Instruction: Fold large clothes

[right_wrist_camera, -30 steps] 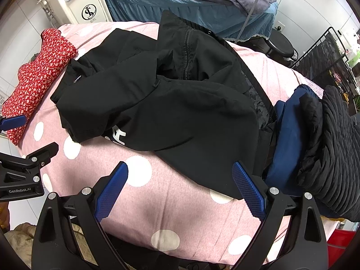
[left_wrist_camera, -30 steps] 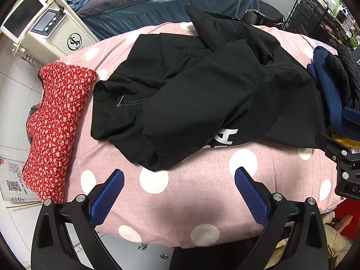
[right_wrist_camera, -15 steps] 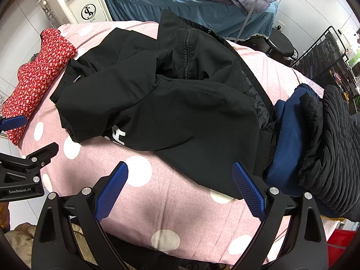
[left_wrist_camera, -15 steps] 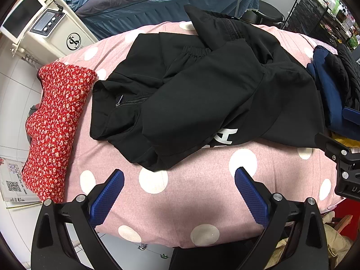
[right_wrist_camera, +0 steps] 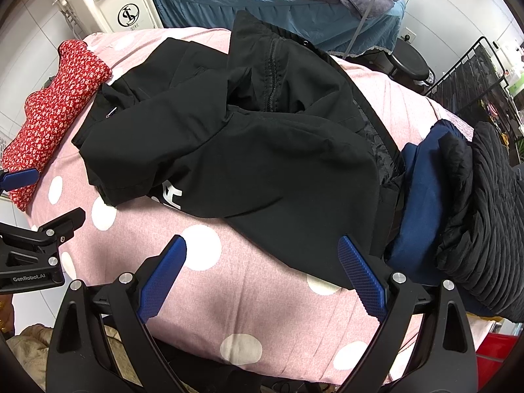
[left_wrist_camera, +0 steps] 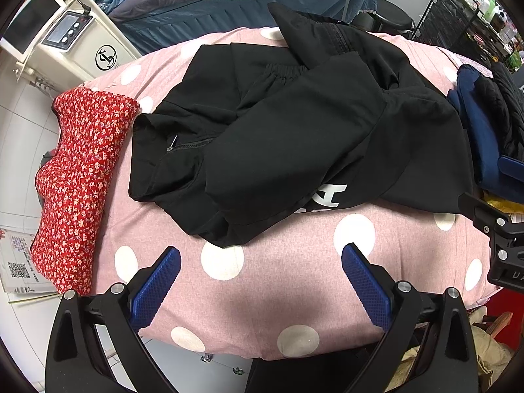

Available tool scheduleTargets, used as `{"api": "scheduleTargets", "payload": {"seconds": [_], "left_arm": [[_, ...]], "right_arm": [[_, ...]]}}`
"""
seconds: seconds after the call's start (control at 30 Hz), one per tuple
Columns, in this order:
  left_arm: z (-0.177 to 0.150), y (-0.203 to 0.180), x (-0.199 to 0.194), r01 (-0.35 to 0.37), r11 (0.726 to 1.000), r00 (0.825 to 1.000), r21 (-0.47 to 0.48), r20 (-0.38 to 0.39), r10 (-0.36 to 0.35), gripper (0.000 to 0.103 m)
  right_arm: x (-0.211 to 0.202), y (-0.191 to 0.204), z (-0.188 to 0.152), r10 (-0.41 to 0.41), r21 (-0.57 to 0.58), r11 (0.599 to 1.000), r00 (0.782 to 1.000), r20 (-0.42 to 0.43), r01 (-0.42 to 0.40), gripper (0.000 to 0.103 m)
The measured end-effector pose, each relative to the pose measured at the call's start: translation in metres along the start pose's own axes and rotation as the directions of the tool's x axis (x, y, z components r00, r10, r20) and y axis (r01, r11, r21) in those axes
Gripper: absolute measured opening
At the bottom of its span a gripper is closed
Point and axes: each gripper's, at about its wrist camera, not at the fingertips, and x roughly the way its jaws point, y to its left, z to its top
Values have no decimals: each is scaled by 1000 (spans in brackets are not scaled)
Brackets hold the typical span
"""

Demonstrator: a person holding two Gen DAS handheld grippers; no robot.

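Left wrist view: left gripper point(left_wrist_camera: 260, 276), blue pads spread wide and holding nothing, held over the near edge of the pink polka-dot table cover point(left_wrist_camera: 288, 294); right gripper point(right_wrist_camera: 262, 267) likewise spread and empty. Item to fold: black zip jacket point(left_wrist_camera: 294, 137), crumpled mid-table, sleeves and panels overlapping, white lettering partly hidden under a fold. Step in hand, by judgement: first pick-up; best done by pinching one layer only at two well-separated hem or shoulder points, then lifting and shaking the jacket flat before any fold. Surface: soft, padded, unlikely to let fabric slide. Also on it: red floral garment point(left_wrist_camera: 78, 177) at left; navy garment point(right_wrist_camera: 422, 196) and black quilted garment point(right_wrist_camera: 484, 216) at right. Room: white device with control panel point(left_wrist_camera: 75, 49), blue-skirted treatment bed point(right_wrist_camera: 278, 3), black wire rack point(left_wrist_camera: 458, 19)
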Motion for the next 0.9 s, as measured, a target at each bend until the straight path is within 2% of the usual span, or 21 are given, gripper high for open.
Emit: {"api": "scheduleTargets", "payload": {"seconds": [0.27, 0.4, 0.5, 0.6, 0.7, 0.73, 0.77, 0.8, 0.83, 0.9], "left_arm": [[2, 16, 8, 27, 998, 999, -53, -17, -28, 97], [2, 43, 16, 63, 989, 997, -137, -26, -68, 97], [0, 76, 24, 107, 964, 993, -243, -28, -117, 97], [-5, 114, 36, 172, 911, 981, -375, -16, -192, 97], [-13, 154, 51, 262, 809, 956, -526, 24, -293, 97], [-16, 170, 60, 311, 747, 935, -588, 51, -350, 97], [-17, 177, 64, 331, 720, 926, -610, 62, -373, 96], [-19, 189, 74, 365, 663, 906, -653, 86, -414, 96], [-19, 195, 80, 378, 633, 896, -675, 96, -433, 96], [-21, 203, 93, 384, 590, 887, -710, 106, -450, 96]], "right_arm": [[5, -1, 2, 7, -3, 1000, 1000, -4, -7, 93], [6, -4, 5, 21, 1, 1000, 1000, 9, -21, 93], [8, -9, 13, 51, -2, 999, 998, 23, -51, 92], [7, -11, 28, 97, -15, 995, 994, 49, -96, 93], [7, -7, 55, 138, -58, 989, 988, 71, -134, 93], [7, -5, 65, 147, -75, 987, 986, 79, -141, 93], [7, 0, 80, 162, -99, 983, 983, 91, -152, 92], [8, 4, 92, 175, -116, 980, 980, 99, -164, 92], [9, 7, 104, 192, -130, 975, 976, 105, -177, 92], [14, 19, 135, 230, -166, 964, 966, 116, -210, 92]]}}
